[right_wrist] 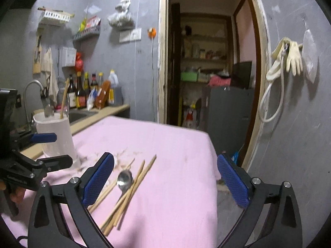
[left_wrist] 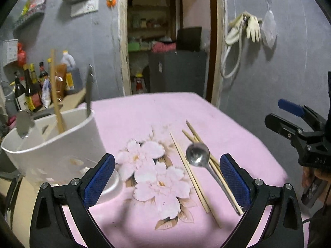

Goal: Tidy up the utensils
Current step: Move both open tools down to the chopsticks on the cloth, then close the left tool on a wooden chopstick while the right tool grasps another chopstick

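Observation:
A metal spoon [left_wrist: 197, 155] lies on several wooden chopsticks [left_wrist: 191, 172] on the pink flowered cloth [left_wrist: 144, 113]. A white utensil holder [left_wrist: 58, 144] at the left holds chopsticks, a knife and a metal utensil. My left gripper [left_wrist: 167, 177] is open and empty, low over the cloth, between the holder and the chopsticks. My right gripper [right_wrist: 165, 178] is open and empty, above the cloth's right part; the spoon [right_wrist: 124, 179] and chopsticks [right_wrist: 126, 192] lie near its left finger. The holder [right_wrist: 54, 134] stands far left.
A counter with a sink [right_wrist: 80, 114], a tap and sauce bottles [right_wrist: 82, 91] runs behind the table at left. An open doorway [right_wrist: 206, 62] with shelves is behind. The cloth's right edge [right_wrist: 213, 165] drops off near the wall.

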`<state>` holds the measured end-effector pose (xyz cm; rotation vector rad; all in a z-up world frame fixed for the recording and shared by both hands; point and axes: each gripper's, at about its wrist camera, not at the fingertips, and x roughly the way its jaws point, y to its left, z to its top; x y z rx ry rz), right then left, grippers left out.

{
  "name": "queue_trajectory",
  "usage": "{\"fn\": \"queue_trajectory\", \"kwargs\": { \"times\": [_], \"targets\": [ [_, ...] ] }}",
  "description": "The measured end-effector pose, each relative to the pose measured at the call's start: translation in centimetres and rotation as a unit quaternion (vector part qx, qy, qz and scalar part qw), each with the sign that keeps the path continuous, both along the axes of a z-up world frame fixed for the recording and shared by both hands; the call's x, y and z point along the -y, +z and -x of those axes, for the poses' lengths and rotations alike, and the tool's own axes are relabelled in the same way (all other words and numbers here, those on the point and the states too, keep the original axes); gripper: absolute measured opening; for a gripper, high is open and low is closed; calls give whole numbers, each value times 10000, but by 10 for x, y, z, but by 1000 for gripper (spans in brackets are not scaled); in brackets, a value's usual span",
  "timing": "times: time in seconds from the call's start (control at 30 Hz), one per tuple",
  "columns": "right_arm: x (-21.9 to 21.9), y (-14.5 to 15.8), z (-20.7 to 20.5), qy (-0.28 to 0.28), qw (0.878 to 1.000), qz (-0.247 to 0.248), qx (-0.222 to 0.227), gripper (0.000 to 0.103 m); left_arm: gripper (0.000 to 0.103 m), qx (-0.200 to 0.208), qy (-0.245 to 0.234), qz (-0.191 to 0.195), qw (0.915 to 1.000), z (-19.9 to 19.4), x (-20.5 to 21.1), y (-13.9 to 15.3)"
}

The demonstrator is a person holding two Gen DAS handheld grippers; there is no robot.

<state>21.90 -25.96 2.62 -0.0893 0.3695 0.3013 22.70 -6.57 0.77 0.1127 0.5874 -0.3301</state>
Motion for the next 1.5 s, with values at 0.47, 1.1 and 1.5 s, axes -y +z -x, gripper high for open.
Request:
{"fn": "queue_trajectory", "kwargs": {
  "times": [0.47,1.1,1.5],
  "targets": [
    [-10,-36,-48,224,9899,154,-1394,44,28,-1620,-328,153,9861,-48,16,-41],
    [-12,-52,-81,403,9772,-21,-2085,39,14,-2152,-246,255,9759,-96,19,-49],
    [-18,-58,-125,405,9657,-384,-2537,29,4,-2284,-60,-10,9736,-113,27,-50]
  ]
}}
